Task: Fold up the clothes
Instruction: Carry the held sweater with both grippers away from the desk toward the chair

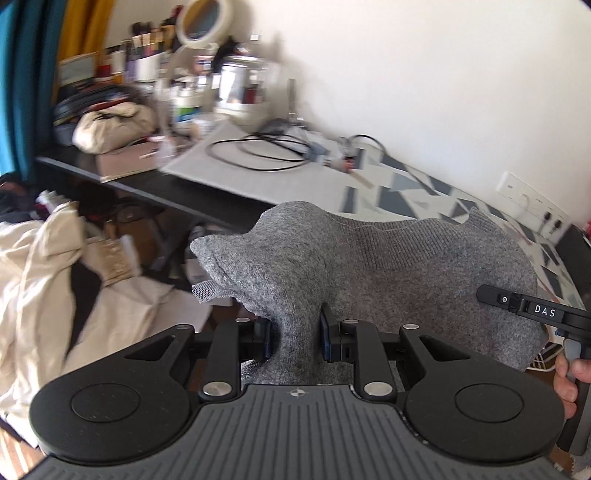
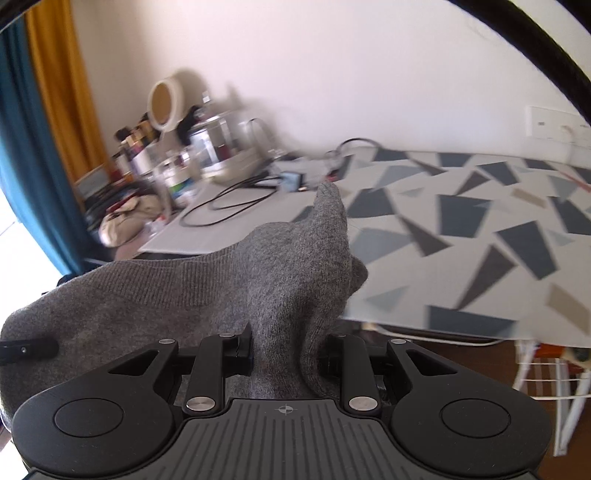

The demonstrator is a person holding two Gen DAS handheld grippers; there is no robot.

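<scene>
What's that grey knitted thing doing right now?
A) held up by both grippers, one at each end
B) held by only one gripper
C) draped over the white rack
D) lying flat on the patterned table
A: the left gripper and the right gripper each pinch a bunch of the grey sweater, which hangs stretched between them.

A plain white wall [image 2: 332,55] backs the room; a socket plate [image 2: 554,123] sits low on it at the right; teal curtain [image 2: 22,147] and mustard curtain [image 2: 59,92] hang at the left, with bright daylight at their edge; a dark bench [image 1: 147,182] is crowded with bottles, a round mirror [image 1: 201,22], a steel pot [image 1: 240,79] and a looped black cable [image 1: 255,149]; a cloth [image 2: 461,229] with grey and blue triangles covers the nearer surface; pale fabric [image 1: 44,266] is heaped on the floor at the left; a white wire rack [image 2: 546,380] stands on the brown floor [image 2: 498,373].
</scene>
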